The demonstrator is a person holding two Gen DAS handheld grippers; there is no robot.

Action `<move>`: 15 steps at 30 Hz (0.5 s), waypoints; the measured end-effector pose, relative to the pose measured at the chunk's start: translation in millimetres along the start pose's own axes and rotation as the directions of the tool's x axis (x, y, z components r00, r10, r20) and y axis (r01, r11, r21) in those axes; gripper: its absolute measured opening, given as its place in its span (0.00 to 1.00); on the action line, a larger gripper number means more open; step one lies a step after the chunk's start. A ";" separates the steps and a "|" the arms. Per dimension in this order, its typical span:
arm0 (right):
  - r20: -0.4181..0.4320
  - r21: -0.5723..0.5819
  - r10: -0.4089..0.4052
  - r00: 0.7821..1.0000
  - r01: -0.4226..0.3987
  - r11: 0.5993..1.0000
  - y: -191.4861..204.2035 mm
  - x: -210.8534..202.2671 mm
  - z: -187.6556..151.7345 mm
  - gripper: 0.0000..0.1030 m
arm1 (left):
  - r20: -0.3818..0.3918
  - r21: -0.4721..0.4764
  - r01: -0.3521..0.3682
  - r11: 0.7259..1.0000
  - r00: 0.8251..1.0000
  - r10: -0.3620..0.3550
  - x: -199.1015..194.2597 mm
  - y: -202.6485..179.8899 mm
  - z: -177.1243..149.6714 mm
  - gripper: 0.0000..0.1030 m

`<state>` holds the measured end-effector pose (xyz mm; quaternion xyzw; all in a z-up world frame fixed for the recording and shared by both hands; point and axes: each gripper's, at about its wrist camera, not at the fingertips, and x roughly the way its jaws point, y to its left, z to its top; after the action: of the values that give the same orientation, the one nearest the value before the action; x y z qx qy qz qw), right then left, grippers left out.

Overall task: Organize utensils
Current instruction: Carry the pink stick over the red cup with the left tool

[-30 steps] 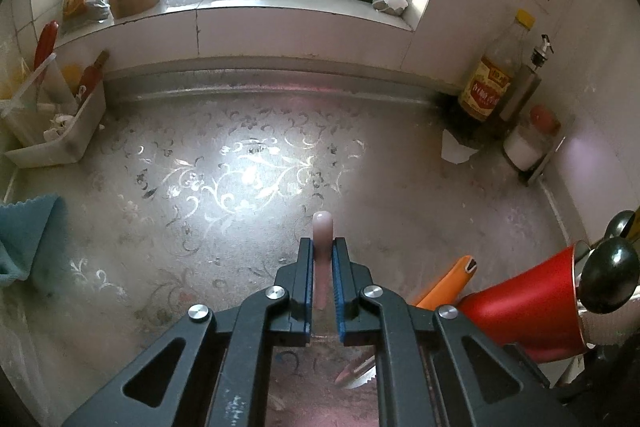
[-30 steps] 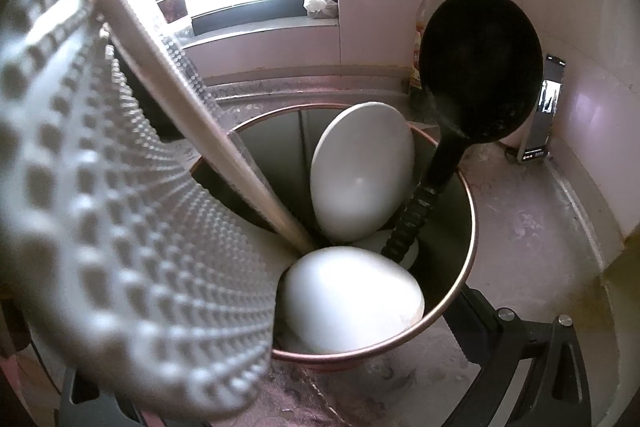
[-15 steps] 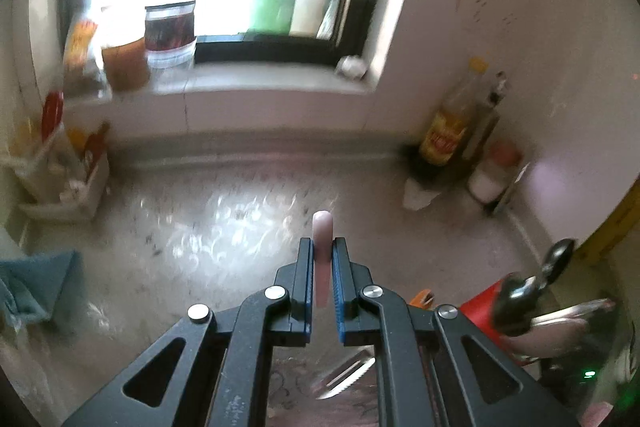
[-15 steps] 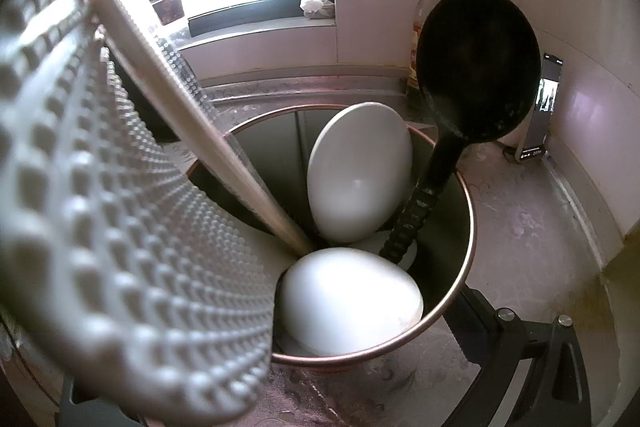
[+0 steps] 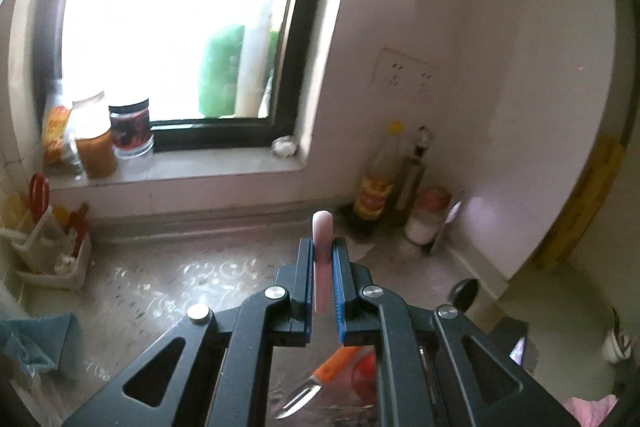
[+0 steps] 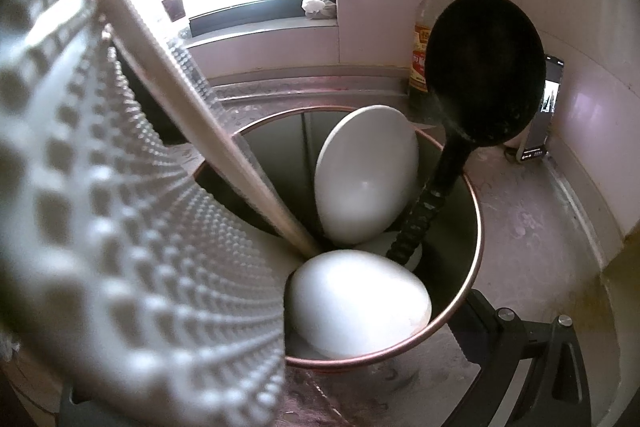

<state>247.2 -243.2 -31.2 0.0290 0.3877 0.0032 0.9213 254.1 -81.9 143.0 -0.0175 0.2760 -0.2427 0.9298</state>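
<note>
Up above the bench [image 5: 168, 291], the left gripper [image 5: 322, 251] is pinching a pale pink utensil handle [image 5: 321, 227], its jaws pressed against both sides while the rounded tip is sticking out past them toward the window sill [image 5: 208, 171]. Below the jaws, an orange-handled knife [image 5: 316, 383] is showing with its blade pointing down and left. Over in the right wrist view, a metal cup [image 6: 472, 259] is standing on the bench and holding two white spoons [image 6: 366, 175], a black ladle [image 6: 484, 67] and a large studded white spatula [image 6: 120, 227] leaning out to the left. Only part of the right gripper [image 6: 524, 347] is peeking from behind the cup, so I cannot tell how its jaws are standing.
</note>
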 end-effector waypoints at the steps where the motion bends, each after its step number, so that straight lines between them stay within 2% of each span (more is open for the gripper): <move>1: 0.000 0.001 0.000 1.000 0.000 1.000 0.1 -0.6 0.0 1.00 | 0.005 0.004 0.011 1.000 1.000 -0.011 -1.9 -2.8 1.5 0.08; 6: 0.003 0.004 -0.001 1.000 0.001 1.000 -0.6 -1.2 0.4 1.00 | 0.020 0.032 0.072 0.997 0.997 -0.073 -6.7 -18.6 7.5 0.08; 15: 0.005 0.007 0.000 1.000 0.000 1.000 -6.9 -3.5 1.8 1.00 | -0.002 0.084 0.133 0.987 0.991 -0.134 -1.6 -44.2 4.7 0.08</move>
<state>246.0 -250.3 -27.8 0.0326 0.3852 0.0019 0.9222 235.9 -120.6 155.1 0.0028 0.2621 -0.3158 0.9119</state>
